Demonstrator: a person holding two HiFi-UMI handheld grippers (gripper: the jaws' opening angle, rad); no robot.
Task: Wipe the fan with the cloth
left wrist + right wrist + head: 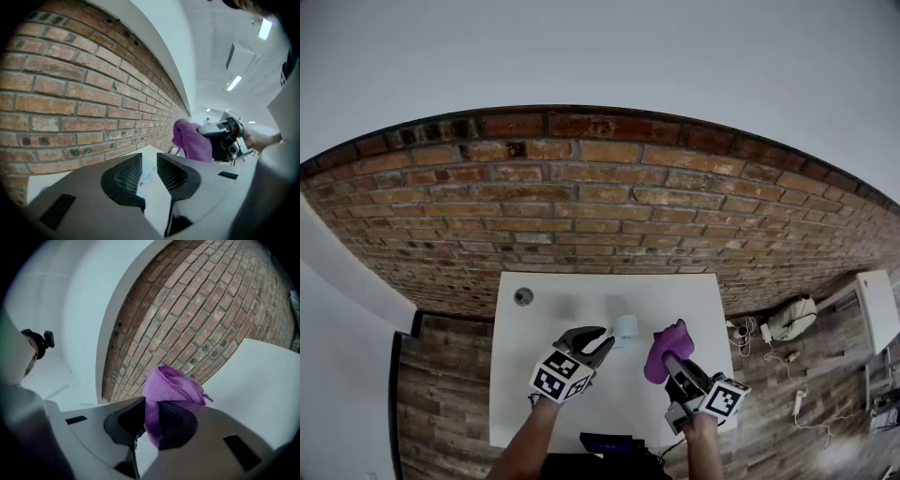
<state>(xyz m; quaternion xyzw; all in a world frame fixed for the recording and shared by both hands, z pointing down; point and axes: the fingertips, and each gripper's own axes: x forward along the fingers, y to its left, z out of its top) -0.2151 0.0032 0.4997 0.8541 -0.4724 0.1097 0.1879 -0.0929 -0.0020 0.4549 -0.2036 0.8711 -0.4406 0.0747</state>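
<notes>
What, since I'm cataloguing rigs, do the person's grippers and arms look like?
The left gripper and the right gripper both have grey bodies and black jaws, and each carries a cube of black-and-white square markers. The left one's pads are grid-textured. The forearms show no sleeves.

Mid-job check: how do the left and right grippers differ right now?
The right gripper has its jaws shut on the purple cloth, which bunches above them. The left gripper has its jaws apart with a narrow gap. The right gripper holds its load raised, while the left gripper reaches toward the small pale fan; whether it grips the fan is unclear. Both are over the white table.
</notes>
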